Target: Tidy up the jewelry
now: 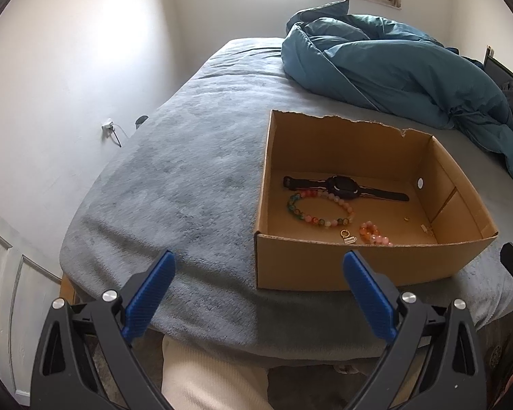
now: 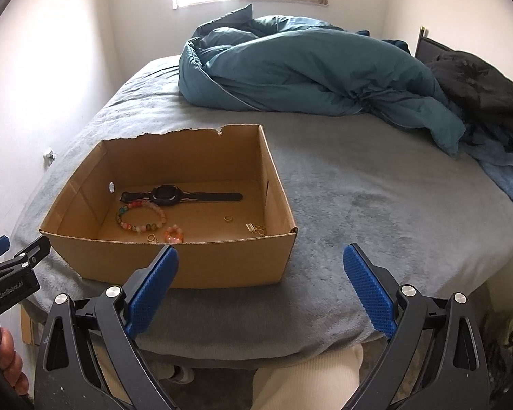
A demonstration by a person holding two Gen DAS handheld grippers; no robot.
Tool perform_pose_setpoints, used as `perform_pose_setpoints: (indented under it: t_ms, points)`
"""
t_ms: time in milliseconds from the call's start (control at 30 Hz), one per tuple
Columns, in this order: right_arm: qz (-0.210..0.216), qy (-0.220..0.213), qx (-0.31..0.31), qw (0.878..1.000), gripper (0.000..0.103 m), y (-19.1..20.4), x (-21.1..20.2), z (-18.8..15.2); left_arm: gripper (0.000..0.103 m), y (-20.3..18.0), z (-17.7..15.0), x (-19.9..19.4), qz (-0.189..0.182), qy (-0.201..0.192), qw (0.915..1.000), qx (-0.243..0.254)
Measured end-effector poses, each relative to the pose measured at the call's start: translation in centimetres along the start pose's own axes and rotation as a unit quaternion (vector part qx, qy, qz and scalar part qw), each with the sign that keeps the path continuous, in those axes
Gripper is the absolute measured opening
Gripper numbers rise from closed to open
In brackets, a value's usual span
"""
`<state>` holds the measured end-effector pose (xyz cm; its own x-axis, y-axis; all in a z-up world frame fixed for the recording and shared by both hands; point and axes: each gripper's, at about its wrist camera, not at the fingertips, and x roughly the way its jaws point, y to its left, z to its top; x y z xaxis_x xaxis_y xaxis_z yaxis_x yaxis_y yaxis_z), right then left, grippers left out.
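An open cardboard box [image 1: 359,266] [image 2: 222,263] sits on the grey bed near its front edge. Inside lie a black watch [image 1: 342,186] [image 2: 167,196], a large multicoloured bead bracelet [image 1: 319,210] [image 2: 140,217], a small orange bead bracelet [image 1: 372,234] [image 2: 173,234], a small charm [image 1: 347,237] and small gold pieces [image 2: 229,218] [image 2: 256,229]. My left gripper [image 1: 258,266] is open and empty, in front of the box's left corner. My right gripper [image 2: 260,263] is open and empty, in front of the box's right corner.
A crumpled teal duvet [image 1: 393,65] [image 2: 307,68] lies at the back of the bed, with dark clothing [image 2: 482,85] at the right. Grey blanket [image 1: 174,188] [image 2: 376,198] covers the bed. A wall is at the left. The person's leg [image 2: 307,379] is below.
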<state>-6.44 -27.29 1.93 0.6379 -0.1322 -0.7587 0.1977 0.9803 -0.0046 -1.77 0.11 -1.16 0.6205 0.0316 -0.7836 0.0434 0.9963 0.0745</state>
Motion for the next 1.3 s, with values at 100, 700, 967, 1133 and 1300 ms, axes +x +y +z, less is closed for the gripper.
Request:
perform_pose_setpoints:
  t_ms: [100, 700, 967, 1133, 1300]
  points:
    - [-0.003, -0.005, 0.001, 1.0, 0.093, -0.1, -0.5, 0.0, 0.096, 0.3, 0.0, -0.4, 0.001, -0.004, 1.0, -0.002]
    - [-0.011, -0.017, 0.005, 1.0, 0.093, -0.3, -1.8, -0.3, 0.096, 1.4, -0.2, -1.4, 0.002, -0.014, 0.9998, -0.012]
    - [-0.013, -0.018, 0.004, 1.0, 0.093, -0.3, -1.7, -0.3, 0.096, 1.5, -0.2, -1.4, 0.002, -0.015, 0.9998, -0.011]
    - [-0.013, -0.018, 0.004, 1.0, 0.093, -0.3, -1.8, -0.4, 0.096, 1.5, -0.2, -1.4, 0.002, -0.016, 0.9998, -0.01]
    - [-0.014, -0.018, 0.004, 1.0, 0.093, -0.2, -1.8, -0.4, 0.096, 1.4, -0.3, -1.6, 0.001, -0.019, 0.9998, -0.009]
